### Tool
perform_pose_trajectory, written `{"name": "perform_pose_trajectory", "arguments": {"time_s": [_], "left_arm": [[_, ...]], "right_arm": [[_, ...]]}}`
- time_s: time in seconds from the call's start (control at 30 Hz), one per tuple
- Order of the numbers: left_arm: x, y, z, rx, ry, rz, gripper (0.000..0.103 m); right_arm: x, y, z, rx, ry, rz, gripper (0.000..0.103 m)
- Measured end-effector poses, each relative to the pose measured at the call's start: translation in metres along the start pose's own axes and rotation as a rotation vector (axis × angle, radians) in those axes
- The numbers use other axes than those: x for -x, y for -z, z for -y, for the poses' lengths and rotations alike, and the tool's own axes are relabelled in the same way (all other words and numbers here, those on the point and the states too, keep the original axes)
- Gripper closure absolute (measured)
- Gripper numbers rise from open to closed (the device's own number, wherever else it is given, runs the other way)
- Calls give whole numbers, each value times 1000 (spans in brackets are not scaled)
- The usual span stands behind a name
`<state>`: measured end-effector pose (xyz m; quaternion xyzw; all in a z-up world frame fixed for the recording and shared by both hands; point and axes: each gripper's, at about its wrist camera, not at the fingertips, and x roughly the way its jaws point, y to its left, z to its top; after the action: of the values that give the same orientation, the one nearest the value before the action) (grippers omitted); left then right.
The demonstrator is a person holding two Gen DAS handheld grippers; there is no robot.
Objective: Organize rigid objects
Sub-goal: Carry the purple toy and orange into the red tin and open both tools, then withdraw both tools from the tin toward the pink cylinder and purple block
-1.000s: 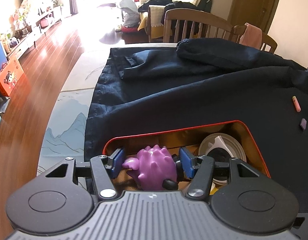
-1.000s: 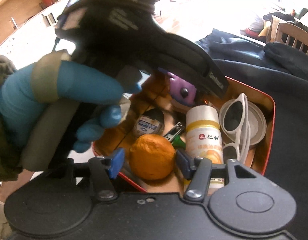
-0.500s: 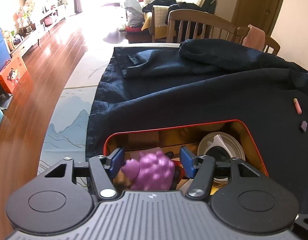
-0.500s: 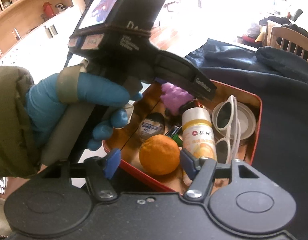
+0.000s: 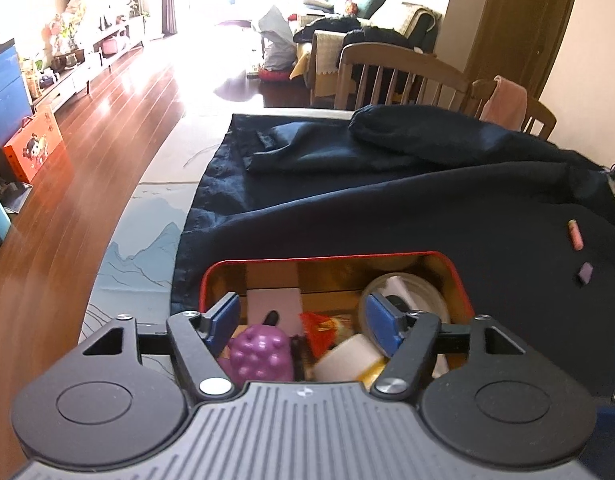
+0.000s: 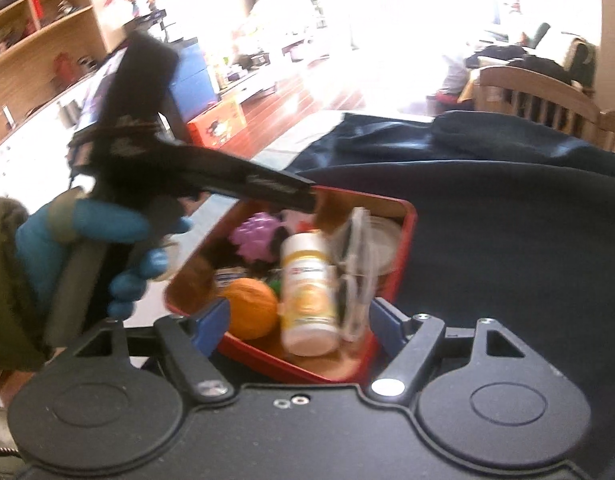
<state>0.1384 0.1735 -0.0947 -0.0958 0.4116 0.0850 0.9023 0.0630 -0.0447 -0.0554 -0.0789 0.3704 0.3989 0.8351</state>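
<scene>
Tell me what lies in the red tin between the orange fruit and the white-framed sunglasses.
A white pill bottle with a yellow label lies between the orange fruit and the white-framed sunglasses, shown in the right wrist view.

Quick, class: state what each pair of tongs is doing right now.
Left tongs: opening, empty, above the spiky purple rubber toy.
Right tongs: opening, empty, gripping nothing.

The tabletop (image 5: pixel 147 216), pale with a blue mountain print, shows bare along the left of the left wrist frame; a dark navy cloth (image 5: pixel 387 216) covers the rest, bunched into folds toward the upper right. On the cloth at lower centre sits a red-rimmed tin (image 5: pixel 459 276). Well right of it lie a small pink piece (image 5: pixel 575 235) and a small purple piece (image 5: pixel 585 271).
</scene>
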Motion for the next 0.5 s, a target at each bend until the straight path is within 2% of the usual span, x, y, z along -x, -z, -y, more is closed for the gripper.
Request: {"name": "perform_pose_trajectory", "arguments": {"time_s": [0.1,0.27,0.5], "left_arm": [[9,0,14,-3,0,12,31],[24,-1,44,-20,24,44,22],[35,-3,92,-60,75,58,20]], "right_arm": [[13,2,18,-32,38,19,18],[32,4,51,-80,121,51,7],[56,3,98,-129,202,86,0]]}}
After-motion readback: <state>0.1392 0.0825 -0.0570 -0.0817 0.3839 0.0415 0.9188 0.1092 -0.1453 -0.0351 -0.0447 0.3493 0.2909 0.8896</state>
